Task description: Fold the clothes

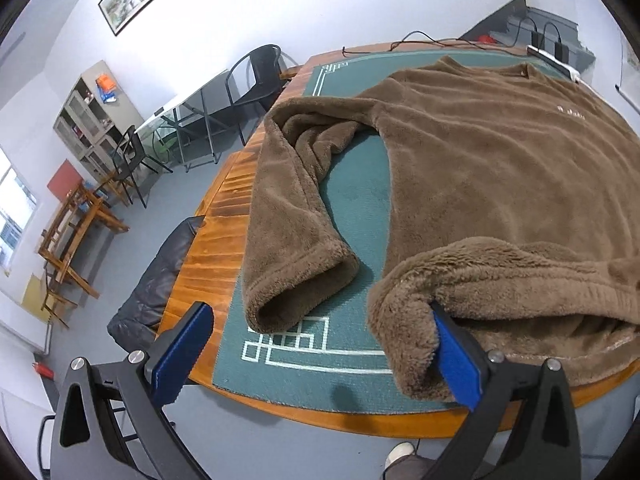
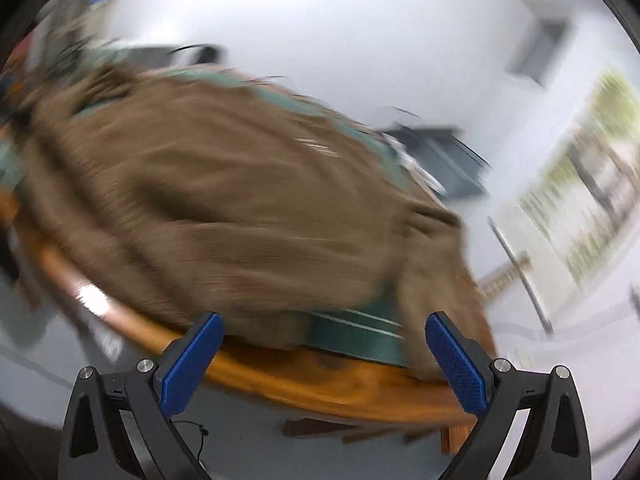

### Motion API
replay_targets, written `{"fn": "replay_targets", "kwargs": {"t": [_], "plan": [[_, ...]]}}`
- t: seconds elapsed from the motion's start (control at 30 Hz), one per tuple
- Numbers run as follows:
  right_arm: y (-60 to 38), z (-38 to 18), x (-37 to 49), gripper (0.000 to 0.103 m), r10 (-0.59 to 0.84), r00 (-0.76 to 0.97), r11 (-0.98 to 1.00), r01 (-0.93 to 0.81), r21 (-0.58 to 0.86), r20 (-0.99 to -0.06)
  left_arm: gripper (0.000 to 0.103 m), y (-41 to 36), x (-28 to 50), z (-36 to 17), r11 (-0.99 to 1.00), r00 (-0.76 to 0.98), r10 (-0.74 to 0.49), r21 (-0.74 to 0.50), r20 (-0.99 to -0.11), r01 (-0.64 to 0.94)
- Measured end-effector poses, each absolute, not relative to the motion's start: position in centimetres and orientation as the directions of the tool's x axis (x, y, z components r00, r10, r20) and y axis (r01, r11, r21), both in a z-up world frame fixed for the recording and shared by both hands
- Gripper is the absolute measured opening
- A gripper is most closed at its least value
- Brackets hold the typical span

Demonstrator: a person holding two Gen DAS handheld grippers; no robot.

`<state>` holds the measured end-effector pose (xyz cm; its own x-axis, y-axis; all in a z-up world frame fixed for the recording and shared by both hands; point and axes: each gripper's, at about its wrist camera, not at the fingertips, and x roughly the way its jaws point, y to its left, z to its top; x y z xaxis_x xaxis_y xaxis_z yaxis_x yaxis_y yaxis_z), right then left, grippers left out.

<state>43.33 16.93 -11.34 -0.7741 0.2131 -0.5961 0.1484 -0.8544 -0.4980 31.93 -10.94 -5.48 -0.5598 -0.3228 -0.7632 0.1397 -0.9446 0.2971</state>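
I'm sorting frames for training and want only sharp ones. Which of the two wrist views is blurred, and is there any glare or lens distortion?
Left wrist view: sharp, fleece texture of the brown sweater is crisp; fisheye bends the table edge. Right wrist view: heavy motion smear across sweater and room, only the right claw stays sharp; a bright glare spot sits on the wooden rim.
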Motion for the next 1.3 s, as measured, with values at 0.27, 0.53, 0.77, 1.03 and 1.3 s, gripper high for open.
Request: {"fn": "replay_targets", "kwargs": {"t": [0.27,0.53,0.77,1.03,1.3], "plan": [[14.8,-13.9,38.9,0.102,0.285,-0.776,-0.790,0.143,-0.597,-0.563,0.103,-11.3,32.3,-4.5,-0.947,-0.571,-0.316,0.288,-0.757,0.143],[23.6,-9.3,38.6,0.102,0.482,-0.725,-0.809,-0.152,-0.568,-0.492,0.103,-11.1,32.7,-5.3,-0.959,-0.560,-0.274,0.262,-0.782,0.104],[26.1,-7.5,40.9,0.102,0.498,-0.693,-0.816,-0.171,-0.553,-0.522,0.103,-7.8,34.3,-6.3,-0.925,-0.587,-0.291,0.379,-0.755,-0.029],[28.3,-10.9,42.3,0.102,0.438,-0.591,-0.877,-0.117,-0.466,-0.677,0.103,-9.7,35.7,-10.0,-0.930,-0.455,-0.256,0.345,-0.853,-0.124],[28.2,-12.0,43.0,0.102,0.323,-0.589,-0.912,0.016,-0.411,-0.741,0.103,-12.1,36.5,-10.4,-0.912,-0.429,-0.332,0.402,-0.840,-0.083]]}}
